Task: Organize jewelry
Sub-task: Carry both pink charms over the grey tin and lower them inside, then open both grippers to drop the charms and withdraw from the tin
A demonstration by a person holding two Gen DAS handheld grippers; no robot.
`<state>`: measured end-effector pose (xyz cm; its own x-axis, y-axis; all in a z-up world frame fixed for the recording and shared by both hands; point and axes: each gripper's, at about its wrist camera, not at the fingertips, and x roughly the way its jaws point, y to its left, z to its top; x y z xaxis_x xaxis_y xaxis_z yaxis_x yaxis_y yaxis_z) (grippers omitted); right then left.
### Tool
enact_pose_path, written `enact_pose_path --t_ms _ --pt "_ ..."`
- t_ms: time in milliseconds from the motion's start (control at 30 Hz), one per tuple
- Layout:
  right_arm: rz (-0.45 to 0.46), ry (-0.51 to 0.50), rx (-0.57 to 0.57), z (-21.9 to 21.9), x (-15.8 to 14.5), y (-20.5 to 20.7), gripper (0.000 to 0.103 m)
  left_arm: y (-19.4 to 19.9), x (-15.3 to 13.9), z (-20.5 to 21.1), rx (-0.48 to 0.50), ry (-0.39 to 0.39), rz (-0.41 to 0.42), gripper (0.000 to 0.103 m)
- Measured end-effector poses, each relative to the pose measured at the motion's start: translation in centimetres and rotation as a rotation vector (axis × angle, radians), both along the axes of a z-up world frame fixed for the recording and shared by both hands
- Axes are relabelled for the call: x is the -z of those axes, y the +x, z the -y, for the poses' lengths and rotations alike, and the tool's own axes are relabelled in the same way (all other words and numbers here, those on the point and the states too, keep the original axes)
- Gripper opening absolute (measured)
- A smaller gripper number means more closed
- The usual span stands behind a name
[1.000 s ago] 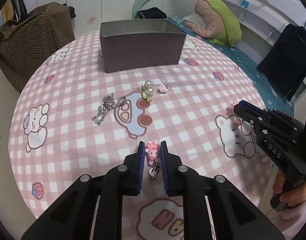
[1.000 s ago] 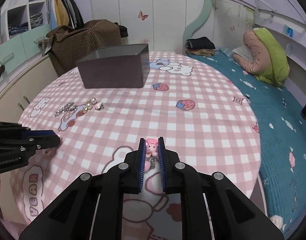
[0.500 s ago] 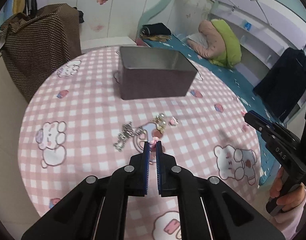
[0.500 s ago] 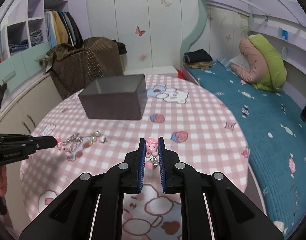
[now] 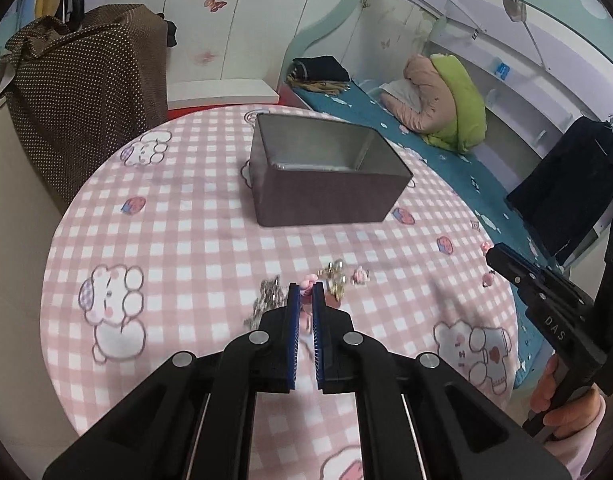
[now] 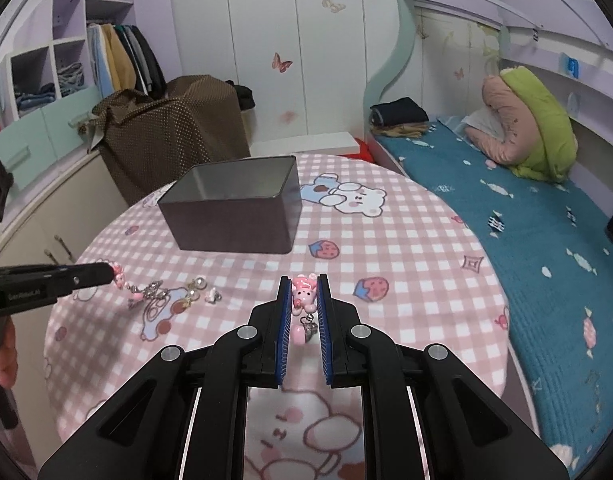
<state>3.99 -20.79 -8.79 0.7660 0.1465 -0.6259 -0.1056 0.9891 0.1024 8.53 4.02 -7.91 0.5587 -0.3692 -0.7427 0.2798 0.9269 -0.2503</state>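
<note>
Round table w/ pink checked cloth (image 5: 178, 216). Dark open box (image 5: 326, 178) stands twd far side. Loose jewelry pile (image 6: 174, 294) lies on cloth nr box front. Left gripper (image 5: 305, 294) clamped on a pink charm (image 5: 306, 282), held above cloth. Right gripper (image 6: 303, 292) clamped on a pink bear charm (image 6: 303, 294), pendant dangling below, off the cloth.

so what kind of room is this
Most likely a child's bedroom: a bed with a teal sheet and a rolled quilt, an open wardrobe with hanging clothes, butterfly stickers on the wall, and a round table in a pink cartoon-bear cloth.
</note>
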Motion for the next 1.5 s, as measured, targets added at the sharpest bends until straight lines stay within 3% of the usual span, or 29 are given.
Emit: enact_pose_path --t_ms 367,833,1033,1333,1367,1400,1433,1467,1500 --pt "0.074 0.003 -0.1 -2.6 -2.9 6.2 0.013 5.1 -2.9 1.1 -0.037 -0.031 0.076 0.005" --pt "0.031 0.021 -0.152 -5.3 -2.9 12.8 0.013 9.6 -3.7 2.4 -0.111 -0.013 0.097 0.005" --pt "-0.009 0.018 -0.152 -5.7 -2.0 14.4 0.013 10.9 -3.0 3.0 -0.098 -0.013 0.074 0.005" --pt "0.003 0.001 -0.169 -5.7 -3.0 14.7 0.016 11.5 -3.1 3.4 -0.092 0.016 0.081 0.006" --pt "0.001 -0.002 -0.165 -5.7 -3.1 14.7 0.019 11.4 -3.1 3.3 -0.097 0.027 0.079 0.007" --pt "0.0 -0.001 -0.161 -5.6 -3.1 14.5 0.024 11.4 -3.0 3.3 -0.102 0.033 0.075 0.015" --pt "-0.002 0.0 -0.156 -5.5 -3.2 14.5 0.046 11.3 -3.0 3.2 -0.109 0.034 0.07 0.03" --pt "0.004 -0.004 -0.139 -5.3 -3.3 14.3 0.07 11.2 -3.1 3.0 -0.12 0.032 0.072 0.036" --pt "0.021 -0.018 -0.106 -5.0 -3.5 14.0 0.071 11.2 -3.1 2.9 -0.132 0.035 0.077 0.044"
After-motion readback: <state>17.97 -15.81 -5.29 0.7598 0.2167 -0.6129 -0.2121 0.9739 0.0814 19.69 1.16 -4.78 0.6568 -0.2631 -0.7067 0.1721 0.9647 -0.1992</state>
